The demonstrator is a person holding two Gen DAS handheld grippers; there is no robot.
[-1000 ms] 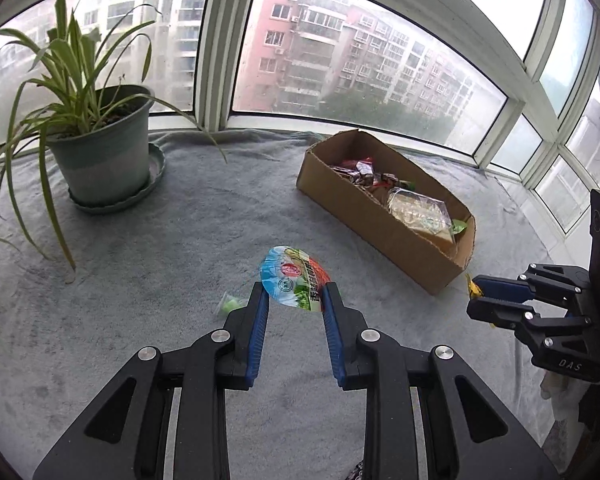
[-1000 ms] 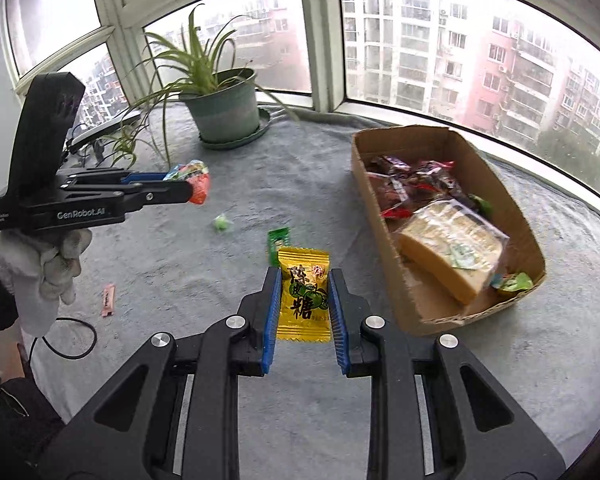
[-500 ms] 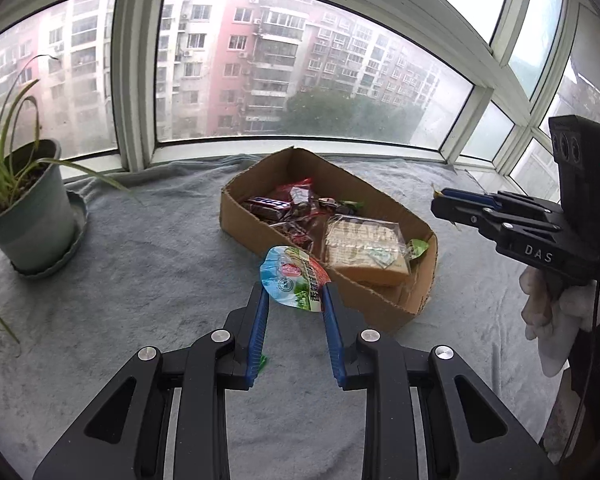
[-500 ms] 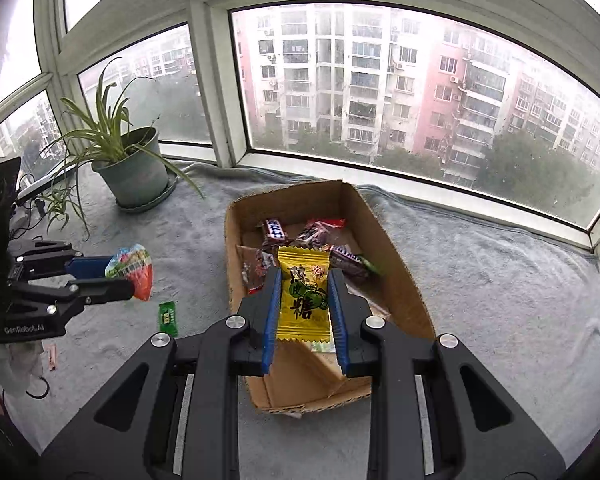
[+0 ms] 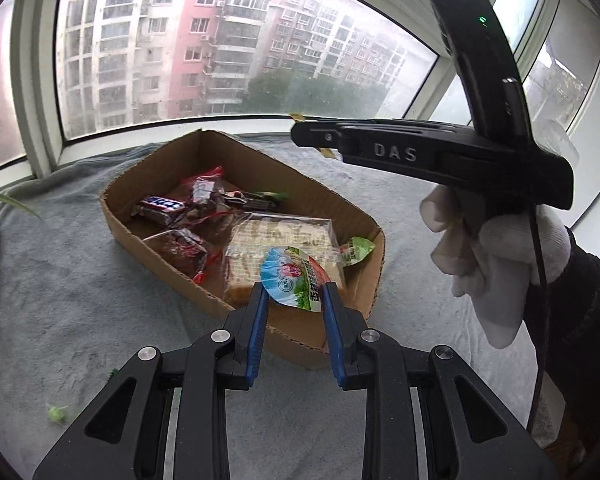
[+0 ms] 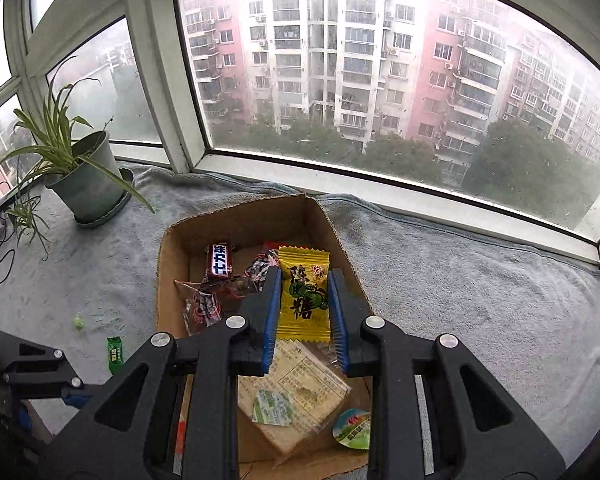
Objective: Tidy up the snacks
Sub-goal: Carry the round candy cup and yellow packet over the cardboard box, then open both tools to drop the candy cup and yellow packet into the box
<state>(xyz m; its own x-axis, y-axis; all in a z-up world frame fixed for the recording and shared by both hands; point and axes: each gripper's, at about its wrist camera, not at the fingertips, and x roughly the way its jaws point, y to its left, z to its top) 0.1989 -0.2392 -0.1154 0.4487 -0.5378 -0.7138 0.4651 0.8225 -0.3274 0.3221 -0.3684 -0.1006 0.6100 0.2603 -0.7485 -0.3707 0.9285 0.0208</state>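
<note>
Both grippers were carried from beside the cardboard box (image 6: 172, 248) to above it. A yellow candy packet (image 6: 303, 294) was pinched by the right gripper (image 6: 304, 312) and a round jelly cup (image 5: 294, 278) by the left gripper (image 5: 294, 300), likely to be dropped inside.

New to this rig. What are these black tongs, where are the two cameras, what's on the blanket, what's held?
There is no robot: a person in white gloves holds one set of tongs per hand, each with a fisheye camera looking along its blue-padded fingers. In the left view, the left tongs clamp a round sealed snack cup. In the right view, the right tongs clamp a yellow candy packet. Both hover over a cardboard box of snacks on a grey blanket. Two small green sweets lie loose beside it, near a potted plant.
</note>
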